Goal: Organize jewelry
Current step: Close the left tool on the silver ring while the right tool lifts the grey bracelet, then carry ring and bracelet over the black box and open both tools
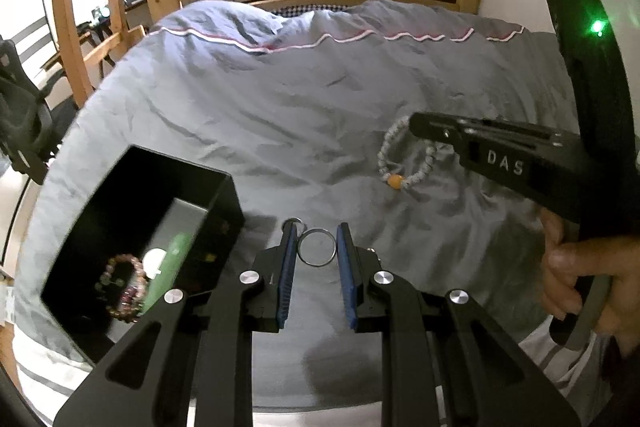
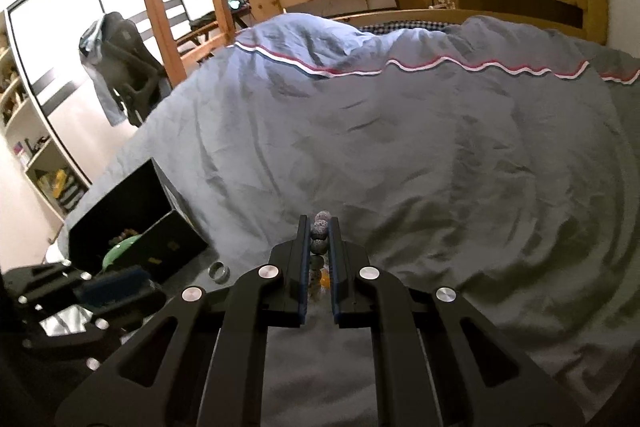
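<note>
Right wrist: right tongs [image 2: 319,227] apparently clamp bead bracelet [image 2: 320,234]

Black tongs [image 1: 317,247] with blue ribbed pads [image 1: 286,279], silver round screws [image 1: 175,295], white "DAS" lettering [image 1: 505,163].

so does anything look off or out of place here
Nothing damaged or spilled. Loose pieces remain outside the black box: a metal ring lies on the blanket between the open left gripper, and the right gripper is shut on the grey bead bracelet. One bracelet is already boxed.
</note>
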Demonstrator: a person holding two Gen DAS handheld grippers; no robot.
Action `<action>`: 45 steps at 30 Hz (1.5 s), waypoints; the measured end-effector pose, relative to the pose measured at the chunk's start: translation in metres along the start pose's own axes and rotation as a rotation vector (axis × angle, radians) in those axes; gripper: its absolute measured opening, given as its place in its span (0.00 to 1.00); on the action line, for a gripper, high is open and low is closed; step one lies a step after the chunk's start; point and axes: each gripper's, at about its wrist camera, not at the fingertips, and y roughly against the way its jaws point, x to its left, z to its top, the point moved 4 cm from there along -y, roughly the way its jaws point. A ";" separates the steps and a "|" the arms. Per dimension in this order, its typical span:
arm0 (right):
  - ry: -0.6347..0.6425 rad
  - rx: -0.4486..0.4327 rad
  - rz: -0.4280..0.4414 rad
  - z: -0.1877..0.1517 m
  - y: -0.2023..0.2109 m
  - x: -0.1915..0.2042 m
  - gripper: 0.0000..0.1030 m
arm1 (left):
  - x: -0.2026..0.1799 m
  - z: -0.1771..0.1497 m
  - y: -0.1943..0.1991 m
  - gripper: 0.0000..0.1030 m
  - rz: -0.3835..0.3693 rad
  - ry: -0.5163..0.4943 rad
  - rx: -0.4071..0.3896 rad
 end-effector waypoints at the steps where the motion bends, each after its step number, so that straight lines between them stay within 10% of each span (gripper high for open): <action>1: 0.000 0.001 -0.008 0.000 0.001 0.000 0.09 | 0.001 0.001 0.002 0.19 0.002 0.001 -0.006; 25: 0.105 -0.051 -0.002 0.042 0.052 0.094 0.09 | 0.101 0.023 0.067 0.19 0.054 0.156 -0.134; 45: 0.117 -0.011 0.198 0.058 0.016 0.190 0.09 | 0.166 -0.001 0.060 0.19 0.224 0.319 -0.037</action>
